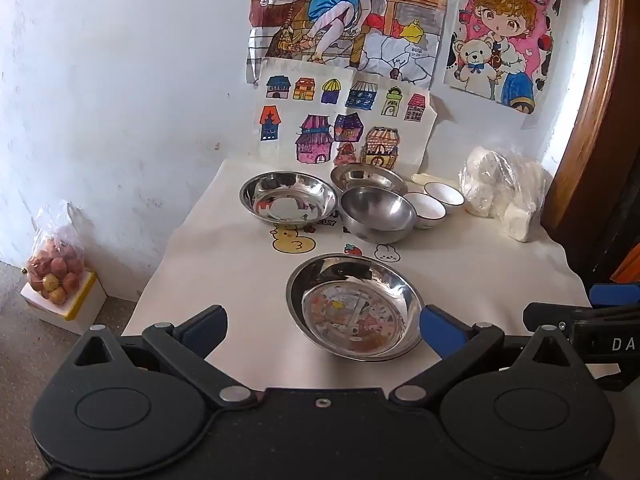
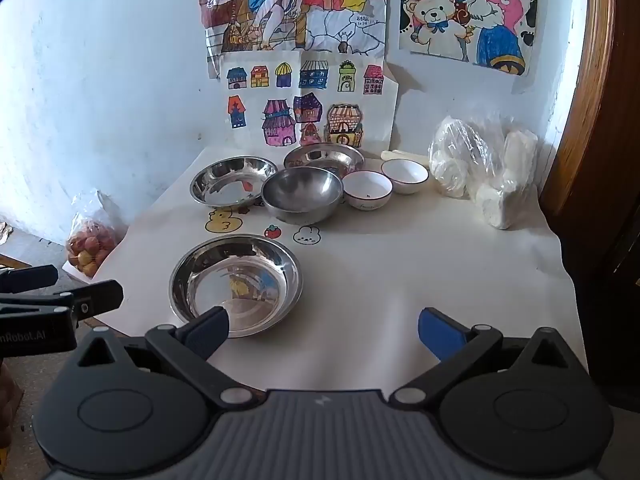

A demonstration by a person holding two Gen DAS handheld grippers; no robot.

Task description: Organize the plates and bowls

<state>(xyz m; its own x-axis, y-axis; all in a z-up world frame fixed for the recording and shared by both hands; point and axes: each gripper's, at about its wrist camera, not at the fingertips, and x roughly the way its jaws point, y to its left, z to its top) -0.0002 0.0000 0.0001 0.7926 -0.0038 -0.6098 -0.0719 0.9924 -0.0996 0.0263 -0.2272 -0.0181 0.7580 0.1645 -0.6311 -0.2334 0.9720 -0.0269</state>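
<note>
A steel plate (image 1: 354, 308) (image 2: 236, 284) sits alone on the near part of the white-covered table (image 1: 224, 272) (image 2: 400, 280). At the back stand a second steel plate (image 1: 288, 198) (image 2: 232, 180), a third steel plate (image 1: 366, 176) (image 2: 324, 157), a deep steel bowl (image 1: 378, 212) (image 2: 303, 194) and two white ceramic bowls (image 1: 428, 209) (image 1: 444, 196) (image 2: 368, 194) (image 2: 404, 175). My left gripper (image 1: 322, 326) is open and empty, just in front of the near plate. My right gripper (image 2: 322, 326) is open and empty, its left finger over the near plate's front rim.
Plastic bags of white items (image 1: 504, 192) (image 2: 484, 168) lie at the table's back right. A bag of red fruit (image 1: 56, 272) (image 2: 90, 246) sits on a box on the floor at the left. Drawings (image 1: 344, 116) hang on the wall behind. A wooden frame (image 1: 592, 92) borders the right.
</note>
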